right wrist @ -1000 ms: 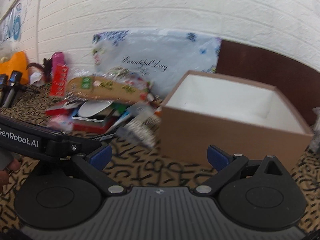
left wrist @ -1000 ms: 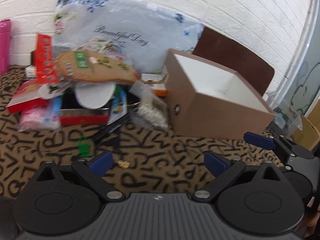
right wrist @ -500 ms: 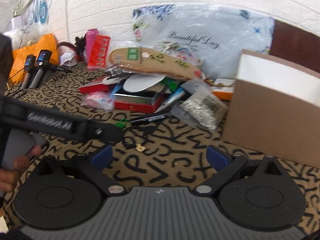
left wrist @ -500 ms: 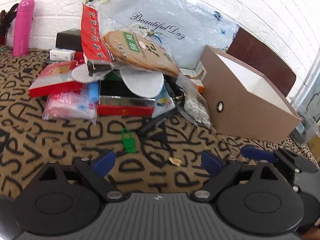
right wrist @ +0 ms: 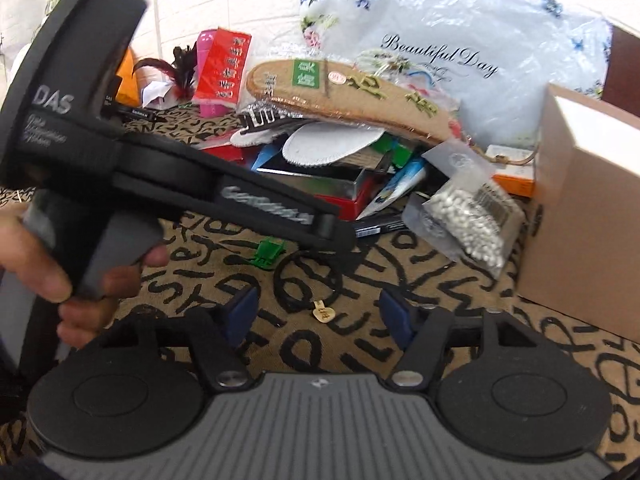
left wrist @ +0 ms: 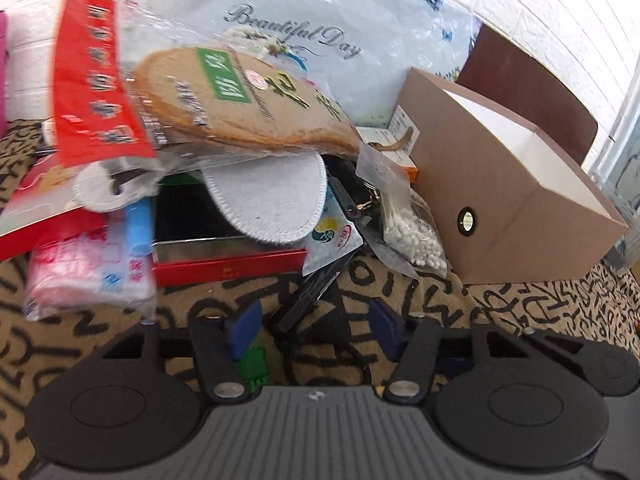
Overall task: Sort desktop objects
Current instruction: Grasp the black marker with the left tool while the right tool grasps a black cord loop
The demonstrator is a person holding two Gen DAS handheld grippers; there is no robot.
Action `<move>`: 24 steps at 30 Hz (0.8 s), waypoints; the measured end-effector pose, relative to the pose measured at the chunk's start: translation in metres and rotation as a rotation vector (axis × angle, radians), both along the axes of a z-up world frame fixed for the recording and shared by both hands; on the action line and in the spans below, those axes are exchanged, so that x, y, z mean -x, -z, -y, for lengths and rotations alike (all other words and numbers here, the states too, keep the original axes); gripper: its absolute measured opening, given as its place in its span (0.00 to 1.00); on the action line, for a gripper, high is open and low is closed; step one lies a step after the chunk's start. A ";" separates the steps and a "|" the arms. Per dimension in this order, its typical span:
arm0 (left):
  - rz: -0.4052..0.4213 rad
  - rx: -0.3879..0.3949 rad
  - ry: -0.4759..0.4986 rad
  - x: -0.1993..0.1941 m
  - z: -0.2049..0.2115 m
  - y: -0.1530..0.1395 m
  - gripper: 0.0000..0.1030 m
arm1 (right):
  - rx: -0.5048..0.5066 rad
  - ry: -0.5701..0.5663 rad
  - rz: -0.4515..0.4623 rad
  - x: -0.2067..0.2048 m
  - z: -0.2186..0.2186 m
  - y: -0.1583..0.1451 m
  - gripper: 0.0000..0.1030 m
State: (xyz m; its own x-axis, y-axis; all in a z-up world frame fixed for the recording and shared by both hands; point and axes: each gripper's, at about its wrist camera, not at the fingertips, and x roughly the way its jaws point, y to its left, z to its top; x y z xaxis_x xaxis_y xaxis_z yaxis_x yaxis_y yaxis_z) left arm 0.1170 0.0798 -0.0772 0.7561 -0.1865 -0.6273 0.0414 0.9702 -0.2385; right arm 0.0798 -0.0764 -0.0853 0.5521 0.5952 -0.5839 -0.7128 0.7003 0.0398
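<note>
You are bringing the left gripper [left wrist: 314, 330] low toward the pile, its fingers spread and empty — this looks like the approach before a first pick. The black pen [left wrist: 316, 288] is lying at twelve o'clock just ahead of it, the green clip [left wrist: 253, 364] under its left finger [left wrist: 243, 330]. The right gripper [right wrist: 320, 314] is hovering agape, holding nothing. The cardboard box [left wrist: 500, 200], open-topped, is waiting at two o'clock — bare cloth between offers room; the cotton-swab bag [left wrist: 412, 232] is crowding the box's near wall.
</note>
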 end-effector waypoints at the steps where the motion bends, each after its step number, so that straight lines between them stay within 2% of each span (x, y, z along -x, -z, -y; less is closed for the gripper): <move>1: -0.004 -0.006 0.004 -0.003 0.001 0.001 0.57 | 0.003 -0.004 -0.003 -0.002 -0.002 0.001 0.57; 4: -0.020 -0.016 0.012 -0.010 0.000 0.005 0.52 | 0.010 -0.026 -0.010 -0.007 -0.008 0.006 0.53; 8: -0.023 -0.025 0.012 -0.017 0.001 0.008 0.52 | 0.016 -0.036 -0.019 -0.014 -0.013 0.014 0.51; 10: -0.025 -0.029 0.011 -0.019 0.002 0.008 0.47 | 0.014 -0.038 -0.015 -0.016 -0.015 0.016 0.49; 12: -0.033 -0.041 -0.006 -0.022 0.002 0.008 0.28 | 0.016 -0.036 -0.011 -0.017 -0.015 0.015 0.29; 15: -0.040 -0.030 -0.015 -0.021 0.001 0.008 0.26 | 0.013 -0.032 -0.025 -0.019 -0.011 0.014 0.19; 18: -0.049 -0.026 -0.002 -0.015 0.003 0.007 0.22 | 0.020 -0.028 -0.030 -0.016 -0.003 0.011 0.14; 21: -0.069 0.004 0.026 -0.005 0.008 0.004 0.16 | 0.031 -0.017 -0.025 -0.010 0.010 0.008 0.12; 24: -0.089 -0.004 0.070 0.008 0.022 0.002 0.14 | 0.034 0.012 -0.026 -0.003 0.028 0.003 0.12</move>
